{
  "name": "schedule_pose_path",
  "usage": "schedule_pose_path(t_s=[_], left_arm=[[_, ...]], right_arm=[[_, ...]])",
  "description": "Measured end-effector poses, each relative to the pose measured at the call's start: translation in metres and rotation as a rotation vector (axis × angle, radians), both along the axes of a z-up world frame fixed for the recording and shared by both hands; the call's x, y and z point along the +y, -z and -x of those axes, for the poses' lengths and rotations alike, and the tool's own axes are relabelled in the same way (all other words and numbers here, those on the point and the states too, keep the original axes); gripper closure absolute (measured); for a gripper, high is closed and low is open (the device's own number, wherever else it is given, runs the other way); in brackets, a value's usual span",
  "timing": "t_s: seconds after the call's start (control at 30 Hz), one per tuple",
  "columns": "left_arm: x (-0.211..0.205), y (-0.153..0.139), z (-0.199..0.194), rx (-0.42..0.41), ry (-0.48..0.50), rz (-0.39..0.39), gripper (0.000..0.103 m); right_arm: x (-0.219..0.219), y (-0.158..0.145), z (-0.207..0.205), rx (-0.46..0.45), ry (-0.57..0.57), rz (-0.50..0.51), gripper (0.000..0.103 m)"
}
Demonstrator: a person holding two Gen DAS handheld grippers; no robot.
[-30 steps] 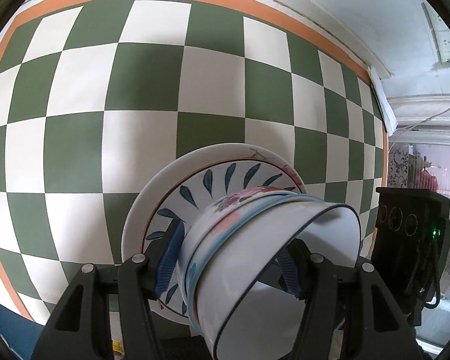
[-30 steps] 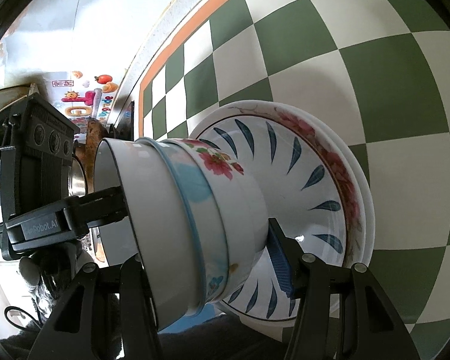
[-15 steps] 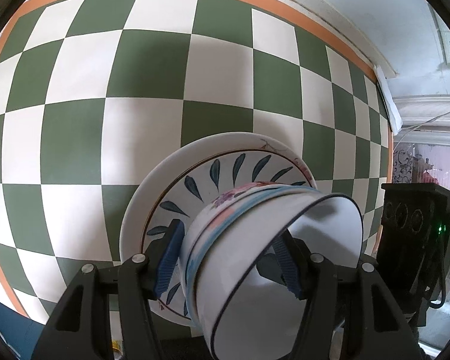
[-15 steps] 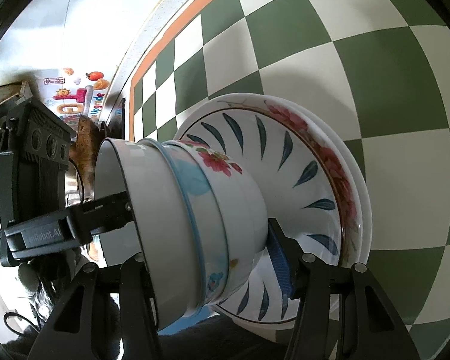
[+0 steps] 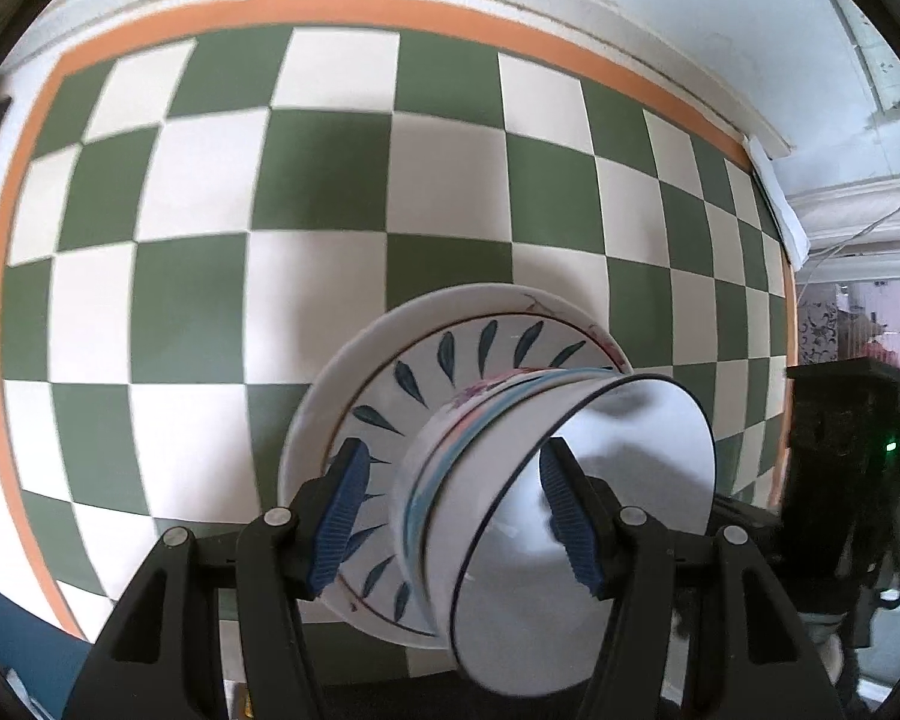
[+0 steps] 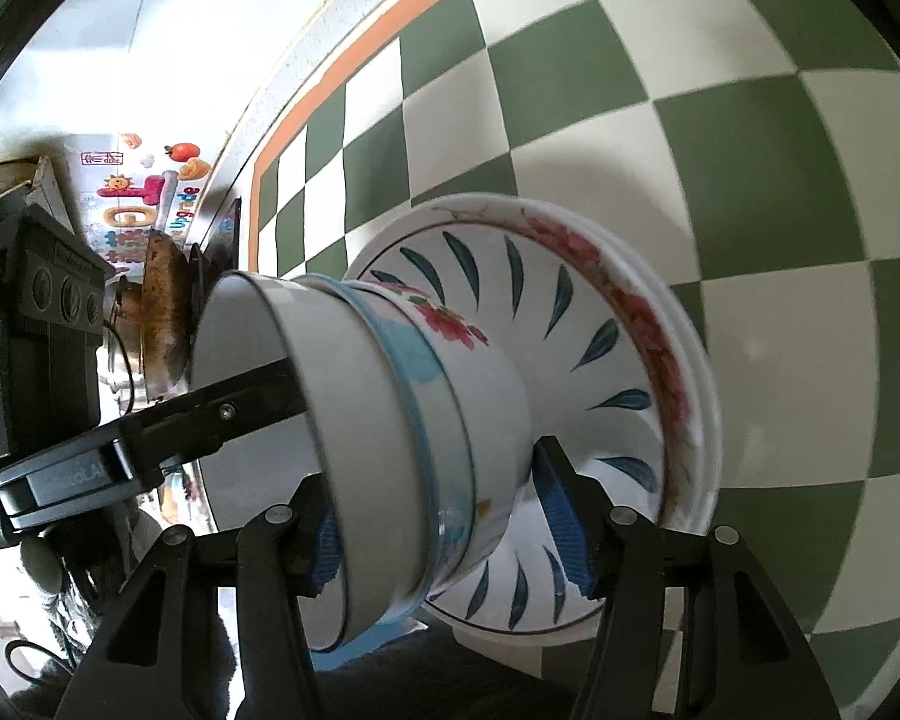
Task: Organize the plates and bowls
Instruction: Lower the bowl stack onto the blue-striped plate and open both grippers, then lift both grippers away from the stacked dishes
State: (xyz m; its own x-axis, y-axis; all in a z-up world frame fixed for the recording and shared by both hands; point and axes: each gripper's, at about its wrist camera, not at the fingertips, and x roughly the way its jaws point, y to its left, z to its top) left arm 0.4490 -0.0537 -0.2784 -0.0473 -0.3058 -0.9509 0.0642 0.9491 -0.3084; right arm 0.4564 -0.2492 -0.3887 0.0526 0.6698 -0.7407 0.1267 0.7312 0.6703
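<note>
A stack of nested bowls (image 5: 510,456) (image 6: 390,420) sits on stacked plates (image 5: 450,354) (image 6: 570,324) with blue leaf marks and a red flower rim. Both grippers hold the stack from opposite sides, lifted over the green-and-white checked cloth (image 5: 210,210). My left gripper (image 5: 456,510) is shut on the stack, one pad on the plates, one inside the top white bowl. My right gripper (image 6: 444,528) is shut on the bowls, one pad inside the top bowl, one between bowls and plates. The left gripper's finger (image 6: 222,414) shows in the right wrist view.
The cloth has an orange border (image 5: 390,9) along a white wall. The right gripper's black body (image 5: 846,456) is at the right of the left wrist view. A brown pan (image 6: 162,312) and colourful stickers (image 6: 144,192) lie beyond the cloth's edge.
The stack of plates and bowls has lifted and drawn back from the cloth, held in both grippers. More of the cloth and its orange border shows in the left wrist view.
</note>
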Motion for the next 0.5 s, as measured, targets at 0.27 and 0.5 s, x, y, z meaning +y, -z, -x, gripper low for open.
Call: schedule_pose_path(t_s=[0.27, 0.5], left_arm=[[0.006, -0.033, 0.021, -0.142, 0.019, -0.118, 0.046], [0.011, -0.064, 0.045, -0.288, 0.021, -0.183, 0.010]], right_arm=[[-0.005, -0.061, 0.016, -0.163, -0.006, 0.219, 0.025], [-0.003, -0.116, 0.046, -0.302, 0.037, 0.408, 0.006]])
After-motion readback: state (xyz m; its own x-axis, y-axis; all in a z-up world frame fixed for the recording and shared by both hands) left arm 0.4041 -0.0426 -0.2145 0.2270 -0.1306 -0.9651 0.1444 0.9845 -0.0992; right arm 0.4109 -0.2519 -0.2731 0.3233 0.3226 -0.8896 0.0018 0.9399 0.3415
